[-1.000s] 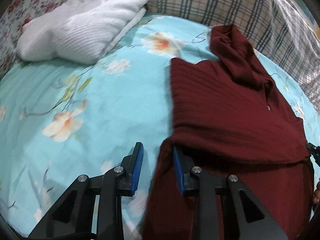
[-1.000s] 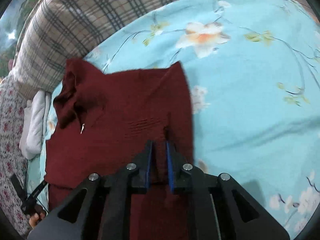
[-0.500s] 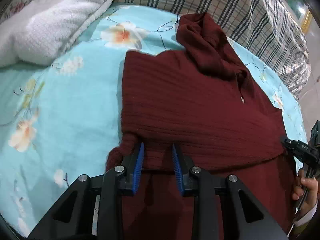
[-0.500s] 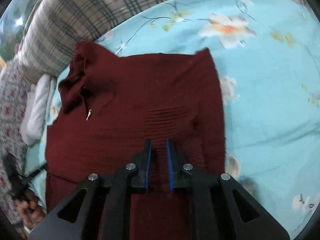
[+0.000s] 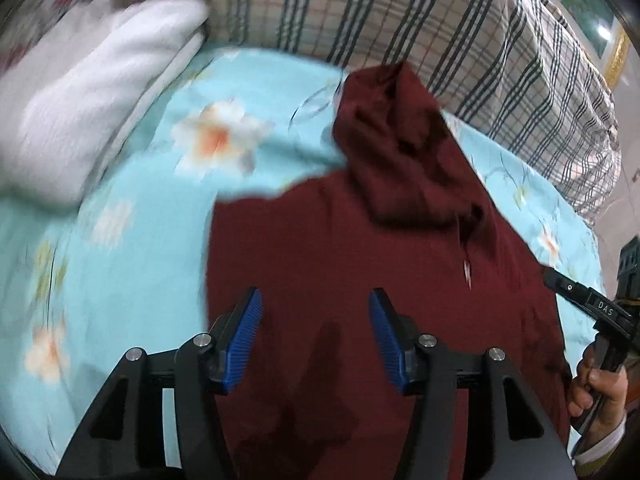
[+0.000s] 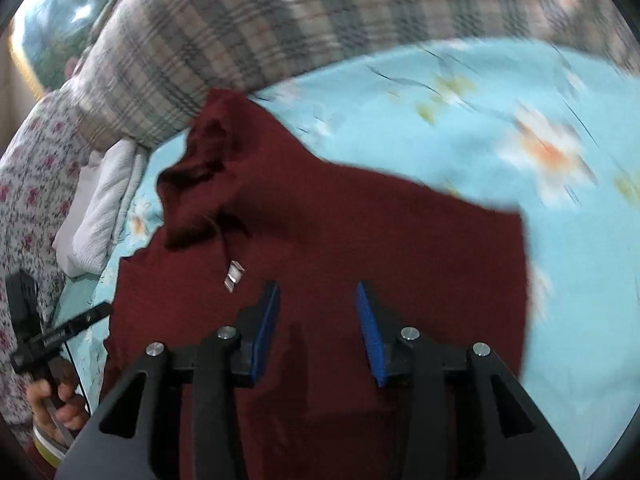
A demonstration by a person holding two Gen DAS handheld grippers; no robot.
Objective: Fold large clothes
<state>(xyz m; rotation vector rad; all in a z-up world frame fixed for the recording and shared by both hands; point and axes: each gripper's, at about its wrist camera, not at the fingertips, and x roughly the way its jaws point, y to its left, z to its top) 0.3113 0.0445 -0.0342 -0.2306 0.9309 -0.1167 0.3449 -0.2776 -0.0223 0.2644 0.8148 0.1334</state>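
Dark red sweater lies flat on the light blue floral bedsheet, body folded over itself, its collar bunched at the far end where it meets the plaid pillow. A small zipper pull shows below the collar. My left gripper hangs over the near part of the sweater, close to its left edge; the blue pads have just been opening and now stand well apart, with cloth under the gap and none of it pinched. My right gripper sits over the near middle of the garment, jaws likewise just opened, nothing clamped between them. In each wrist view I see the other tool at the sweater's side, held in my hand, just beside the edge of the knit. A folded white towel rests on the sheet well apart from the sweater, against a flowered cover. Both views are smeared with motion blur.
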